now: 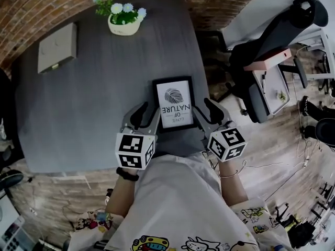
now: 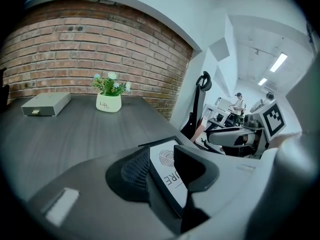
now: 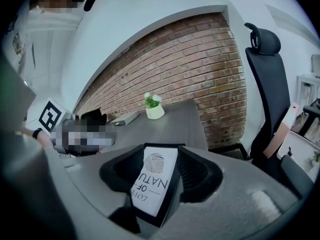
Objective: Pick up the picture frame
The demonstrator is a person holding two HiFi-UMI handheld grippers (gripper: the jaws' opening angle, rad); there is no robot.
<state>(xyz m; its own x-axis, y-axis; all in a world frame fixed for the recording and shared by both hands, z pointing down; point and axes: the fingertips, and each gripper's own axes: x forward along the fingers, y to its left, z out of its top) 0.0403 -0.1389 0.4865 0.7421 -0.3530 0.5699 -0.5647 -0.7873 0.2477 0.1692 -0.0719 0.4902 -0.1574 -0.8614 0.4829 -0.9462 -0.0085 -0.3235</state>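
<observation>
The picture frame (image 1: 174, 103), black with a white print of a leaf and lettering, is over the near right part of the dark table (image 1: 89, 103). My left gripper (image 1: 148, 114) is shut on its left edge and my right gripper (image 1: 206, 111) on its right edge. In the left gripper view the picture frame (image 2: 167, 170) stands edge-on between the two pads. The right gripper view shows the picture frame (image 3: 156, 176) tilted between that gripper's jaws. Whether the frame touches the table is not clear.
A white pot of flowers (image 1: 124, 20) stands at the far edge of the table, with a flat grey box (image 1: 56, 47) at the far left. A black office chair (image 1: 282, 41) is right of the table, and a brick wall (image 2: 90, 54) runs behind it.
</observation>
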